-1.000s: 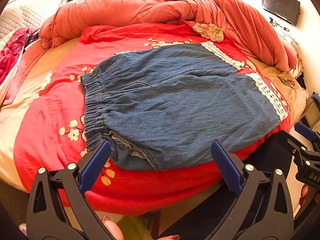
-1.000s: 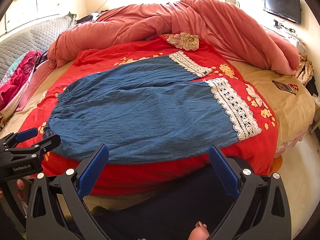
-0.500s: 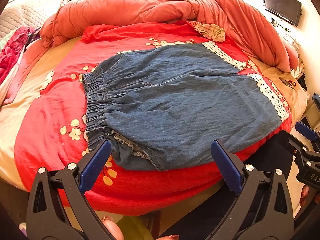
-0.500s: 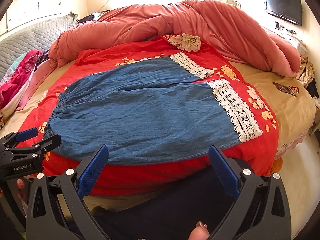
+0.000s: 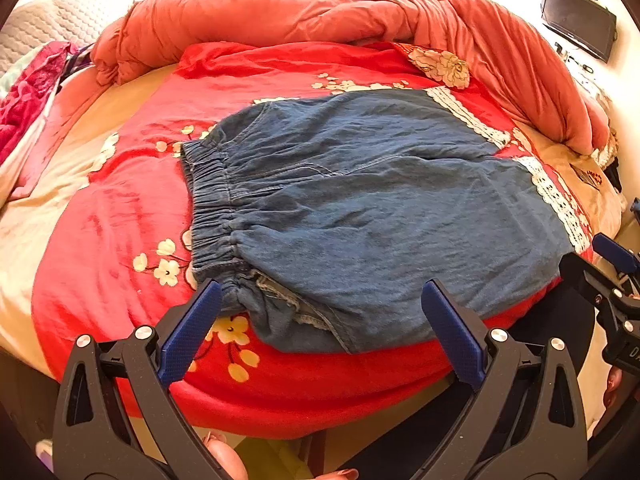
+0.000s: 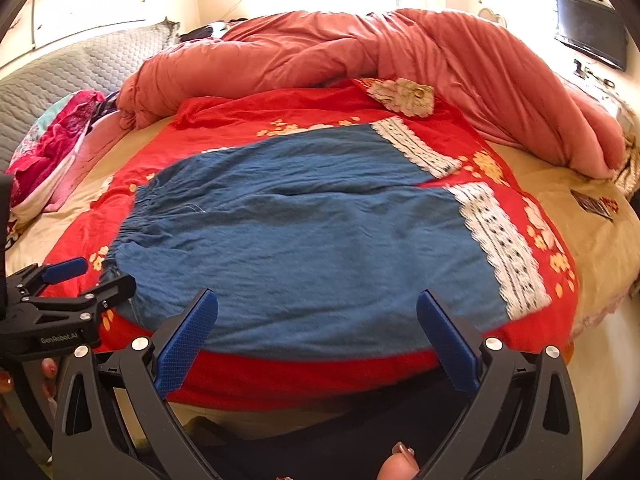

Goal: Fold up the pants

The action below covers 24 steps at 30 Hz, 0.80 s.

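Observation:
Blue denim pants (image 5: 372, 208) with white lace cuffs (image 6: 500, 244) lie flat on a red flowered sheet (image 5: 120, 220), elastic waistband (image 5: 212, 208) to the left, legs to the right. My left gripper (image 5: 320, 312) is open and empty, hovering just before the pants' near waist corner. My right gripper (image 6: 318, 320) is open and empty, just before the near edge of the pants (image 6: 320, 240). The left gripper also shows at the left of the right wrist view (image 6: 80, 280).
A bunched salmon duvet (image 5: 340, 12) runs along the far and right side of the bed. Pink clothes (image 6: 52, 140) lie at the far left by a grey quilted headboard (image 6: 80, 68). A TV (image 6: 592, 28) hangs on the right wall.
Both grippers have moved forward, closer to the near edge of the pants. Both stay open; the pants have not moved.

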Motion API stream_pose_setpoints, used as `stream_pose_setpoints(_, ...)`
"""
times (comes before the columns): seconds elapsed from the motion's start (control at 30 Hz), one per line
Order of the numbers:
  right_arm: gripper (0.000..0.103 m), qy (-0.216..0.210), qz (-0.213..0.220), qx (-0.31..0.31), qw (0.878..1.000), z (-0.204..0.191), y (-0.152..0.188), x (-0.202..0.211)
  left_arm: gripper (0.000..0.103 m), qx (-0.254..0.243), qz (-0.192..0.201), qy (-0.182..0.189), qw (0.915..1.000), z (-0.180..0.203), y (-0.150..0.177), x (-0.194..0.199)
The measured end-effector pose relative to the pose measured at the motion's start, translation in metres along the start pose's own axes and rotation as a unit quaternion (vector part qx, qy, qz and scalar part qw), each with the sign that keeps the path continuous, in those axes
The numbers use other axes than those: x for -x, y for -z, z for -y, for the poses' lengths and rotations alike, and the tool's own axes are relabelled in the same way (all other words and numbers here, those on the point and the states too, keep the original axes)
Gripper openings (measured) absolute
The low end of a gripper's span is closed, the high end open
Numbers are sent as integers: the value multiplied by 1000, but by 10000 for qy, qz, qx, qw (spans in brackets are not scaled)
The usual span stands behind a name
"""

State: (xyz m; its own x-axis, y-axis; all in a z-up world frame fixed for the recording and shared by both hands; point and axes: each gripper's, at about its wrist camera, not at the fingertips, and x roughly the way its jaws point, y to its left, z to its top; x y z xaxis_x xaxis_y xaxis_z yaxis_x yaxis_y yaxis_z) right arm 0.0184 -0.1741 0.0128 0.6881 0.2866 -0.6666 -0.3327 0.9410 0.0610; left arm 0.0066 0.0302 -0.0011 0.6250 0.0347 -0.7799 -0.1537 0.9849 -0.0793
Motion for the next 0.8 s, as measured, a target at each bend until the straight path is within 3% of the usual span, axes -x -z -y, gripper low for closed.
stream_pose_setpoints(0.47, 99, -333, -52, 865, 9957, -35, -71, -65, 94, 513, -86, -219, 9984, -69, -44, -33)
stream_pose_setpoints(0.8, 99, -741, -323, 1722, 9817, -72, -140, -147, 94, 343, -260, -422, 9982, -123, -96, -81)
